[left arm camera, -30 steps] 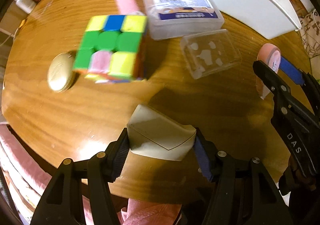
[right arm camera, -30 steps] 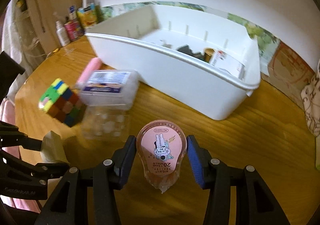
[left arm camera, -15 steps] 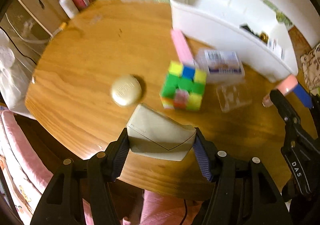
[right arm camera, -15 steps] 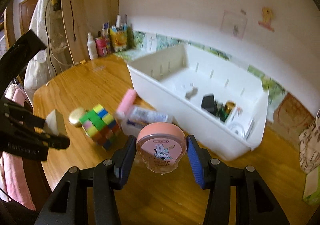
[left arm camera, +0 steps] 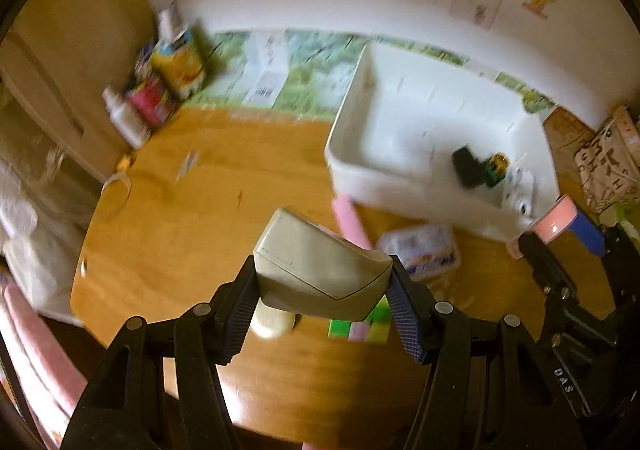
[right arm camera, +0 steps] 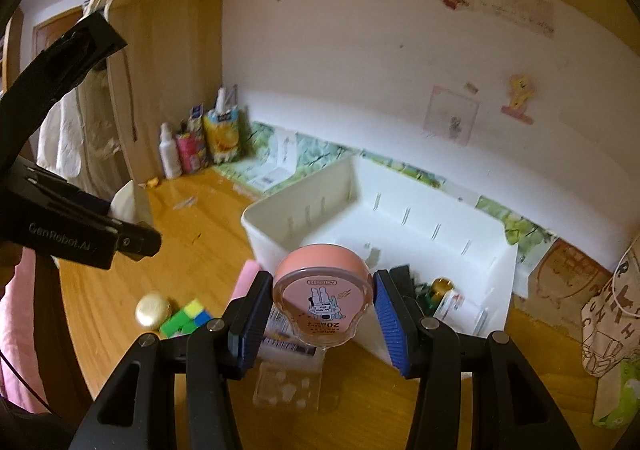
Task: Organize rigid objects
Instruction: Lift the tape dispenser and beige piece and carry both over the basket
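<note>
Domestic setting, a lived-in room of a home. Evidence: round wooden desk point(right arm camera: 120, 314) against a white wall point(right arm camera: 340, 61) bearing taped-up drawings and stickers point(right arm camera: 452, 121); household bottles and packets point(right arm camera: 200, 141) clustered in the corner; wooden wardrobe or cabinet panel point(right arm camera: 168, 81) at left with garments hanging beside it; patterned cloth bag point(right arm camera: 612, 314) at right.

Left wrist view blurs with motion: bin point(left arm camera: 404, 169) contents unreadable. Beige box point(left arm camera: 320, 274) hides most of cube point(left arm camera: 360, 326) and gold disc point(left arm camera: 272, 324). Pink tape dispenser point(right arm camera: 322, 300) covers labelled case point(right arm camera: 286, 342) at lower centre.
</note>
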A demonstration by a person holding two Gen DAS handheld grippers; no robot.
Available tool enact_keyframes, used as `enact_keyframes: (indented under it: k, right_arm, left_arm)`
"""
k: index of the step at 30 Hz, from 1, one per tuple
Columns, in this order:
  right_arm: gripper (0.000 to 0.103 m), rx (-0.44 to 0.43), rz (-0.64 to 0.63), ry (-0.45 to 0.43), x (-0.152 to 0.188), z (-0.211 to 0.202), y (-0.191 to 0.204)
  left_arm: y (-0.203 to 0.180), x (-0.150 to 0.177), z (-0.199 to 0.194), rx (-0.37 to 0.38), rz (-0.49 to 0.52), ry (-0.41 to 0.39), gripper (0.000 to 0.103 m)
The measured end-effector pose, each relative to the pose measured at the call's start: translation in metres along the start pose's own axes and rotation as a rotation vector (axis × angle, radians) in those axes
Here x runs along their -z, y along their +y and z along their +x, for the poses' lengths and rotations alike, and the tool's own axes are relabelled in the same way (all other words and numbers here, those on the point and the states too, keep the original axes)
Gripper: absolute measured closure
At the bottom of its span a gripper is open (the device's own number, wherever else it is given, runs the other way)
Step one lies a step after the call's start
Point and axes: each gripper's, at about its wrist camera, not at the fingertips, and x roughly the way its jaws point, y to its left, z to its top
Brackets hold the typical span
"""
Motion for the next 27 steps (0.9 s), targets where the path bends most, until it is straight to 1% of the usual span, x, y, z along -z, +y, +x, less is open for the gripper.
enact_keyframes:
  k: [7, 11, 13, 18, 21, 27]
  right_arm:
    - [0.052, 0.069, 0.064, -0.052, -0.014, 0.007, -0.013]
    - [0.052, 0.110, 0.101, -0.076, -0.019, 0.016, -0.020]
    - [0.052, 0.126, 0.118, -0.082, -0.021, 0.021, -0.022]
    - [0.052, 0.169, 0.154, -0.078, -0.023, 0.036, -0.027]
    - [0.052, 0.187, 0.166, -0.073, -0.023, 0.044, -0.028]
    - [0.052, 0.226, 0.193, -0.054, -0.021, 0.055, -0.032]
  left_arm:
    - [-0.007, -0.038, 0.010, 0.108, 0.064, -0.097, 0.038]
    - [-0.012, -0.053, 0.018, 0.169, 0.110, -0.142, 0.038]
    - [-0.014, -0.060, 0.023, 0.201, 0.130, -0.168, 0.038]
    - [-0.016, -0.075, 0.033, 0.265, 0.143, -0.221, 0.038]
    - [-0.020, -0.081, 0.042, 0.278, 0.172, -0.250, 0.038]
    - [-0.023, -0.089, 0.061, 0.294, 0.189, -0.241, 0.038]
